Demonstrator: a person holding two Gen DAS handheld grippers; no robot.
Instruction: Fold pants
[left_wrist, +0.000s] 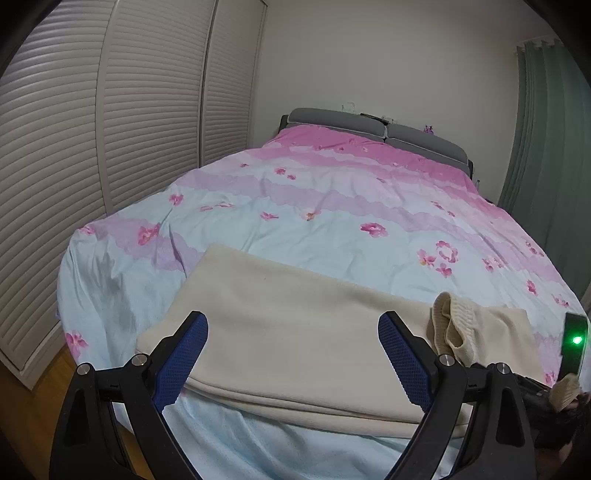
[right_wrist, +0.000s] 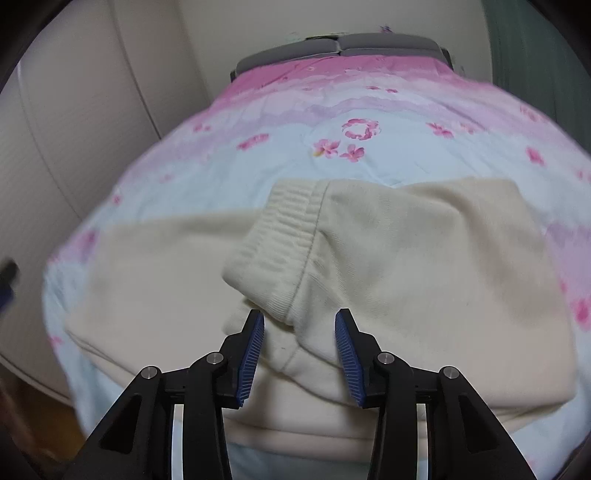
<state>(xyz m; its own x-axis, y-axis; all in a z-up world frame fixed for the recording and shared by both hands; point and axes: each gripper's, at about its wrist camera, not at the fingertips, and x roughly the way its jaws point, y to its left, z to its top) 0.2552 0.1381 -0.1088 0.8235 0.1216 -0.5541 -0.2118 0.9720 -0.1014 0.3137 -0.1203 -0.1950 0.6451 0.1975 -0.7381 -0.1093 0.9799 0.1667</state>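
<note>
Cream pants (left_wrist: 295, 325) lie folded lengthwise across the near end of the bed, with the ribbed cuff (left_wrist: 448, 325) turned up at the right. My left gripper (left_wrist: 291, 325) is open and empty, hovering above the pants' left half. In the right wrist view the pants (right_wrist: 424, 258) fill the middle, the ribbed cuff (right_wrist: 273, 251) folded over on top. My right gripper (right_wrist: 299, 321) is open, its blue pads (right_wrist: 251, 358) on either side of a fold of the cream fabric near the cuff, not closed on it. The right gripper's body shows in the left wrist view at the right edge (left_wrist: 574, 343).
The bed carries a pink and pale blue floral duvet (left_wrist: 332, 206) with a grey headboard (left_wrist: 369, 129) at the far end. White louvred wardrobe doors (left_wrist: 110, 129) stand on the left, a green curtain (left_wrist: 546, 147) on the right. Wooden floor (left_wrist: 33, 406) shows at lower left.
</note>
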